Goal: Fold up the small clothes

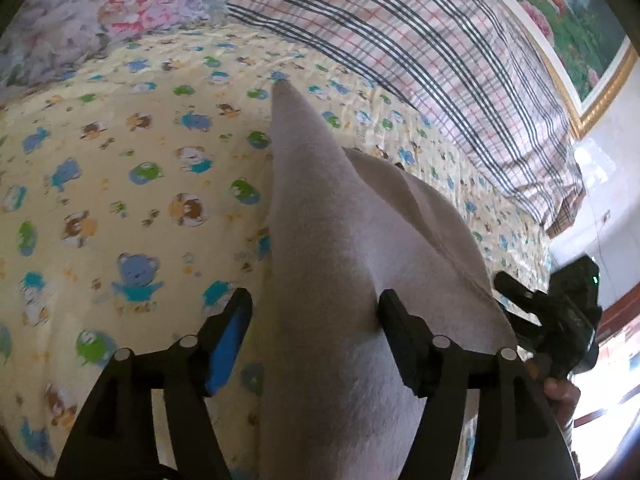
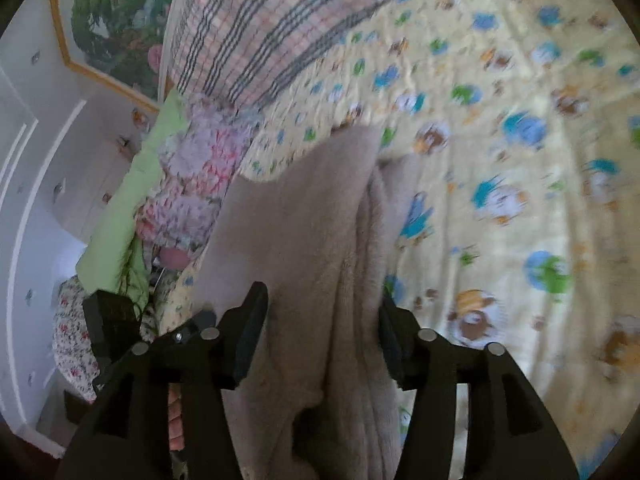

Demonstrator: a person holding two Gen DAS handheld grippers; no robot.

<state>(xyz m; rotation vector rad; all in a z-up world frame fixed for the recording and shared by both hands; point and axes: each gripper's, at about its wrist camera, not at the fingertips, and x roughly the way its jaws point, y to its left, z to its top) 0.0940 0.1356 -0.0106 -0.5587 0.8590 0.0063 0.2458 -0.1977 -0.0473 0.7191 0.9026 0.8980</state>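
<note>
A pale beige fleece garment (image 1: 320, 220) lies folded on the yellow bear-print bedsheet (image 1: 120, 160), tapering to a point at its far end. My left gripper (image 1: 316, 308) is open astride its near part. A sliver of sheet shows between the blue-padded left finger (image 1: 232, 328) and the cloth, while the right finger (image 1: 394, 320) rests against it. In the right wrist view the same garment (image 2: 304, 220) runs in soft ridges between the spread fingers of my right gripper (image 2: 322, 308), which is open, its pads not pinching the fleece. This view is blurred.
A plaid blanket (image 1: 440, 40) and a floral pillow (image 1: 100, 8) lie at the far side of the bed. A green cloth (image 2: 132, 208) hangs off the bed edge. Behind are a framed picture (image 2: 112, 20) and white cupboards (image 2: 40, 180). The other gripper (image 1: 560, 320) and a hand (image 1: 560, 396) sit at the right.
</note>
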